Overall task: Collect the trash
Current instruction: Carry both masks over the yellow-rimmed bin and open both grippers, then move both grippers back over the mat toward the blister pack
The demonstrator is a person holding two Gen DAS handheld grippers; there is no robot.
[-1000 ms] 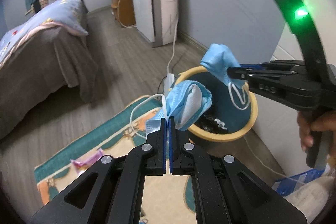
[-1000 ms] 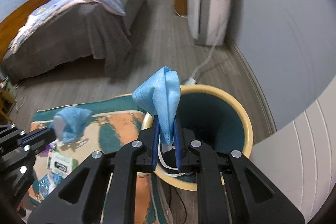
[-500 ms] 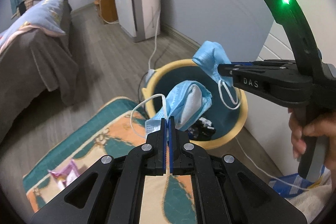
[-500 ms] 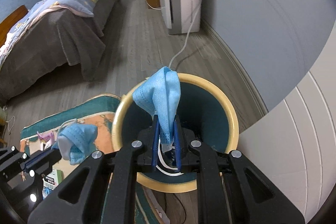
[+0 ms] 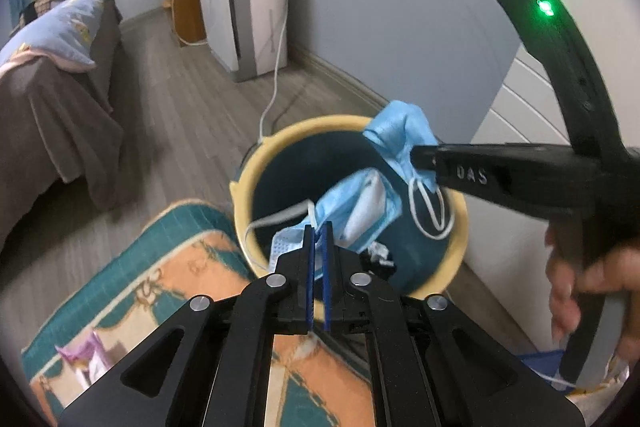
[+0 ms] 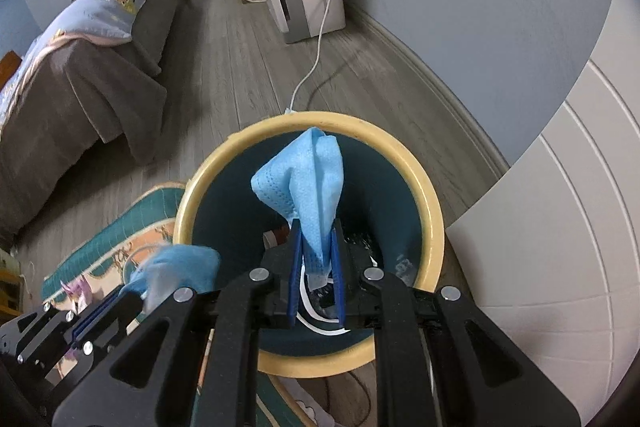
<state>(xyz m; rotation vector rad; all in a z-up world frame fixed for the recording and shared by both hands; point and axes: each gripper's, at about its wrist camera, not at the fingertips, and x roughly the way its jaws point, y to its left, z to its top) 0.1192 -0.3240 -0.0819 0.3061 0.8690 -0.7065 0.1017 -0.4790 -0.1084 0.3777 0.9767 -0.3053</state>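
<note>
bin mouth (image 6: 430,211): open at the top, partly taken up by two blue masks, one in the left gripper (image 5: 318,239), one in the right gripper (image 6: 316,247). trash lies at the bottom. right gripper body crosses above the far rim. wall and white panel (image 6: 560,227) stand just beside the bin. rug (image 5: 168,267) touches the near side. bed (image 6: 80,67) well apart; bare floor (image 6: 240,67) between them.

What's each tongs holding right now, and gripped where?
Left tongs: a crumpled blue face mask, pinched at its lower folded edge. Right tongs: a second blue mask, gripped at its bottom end. Both over the yellow-rimmed bin.
</note>
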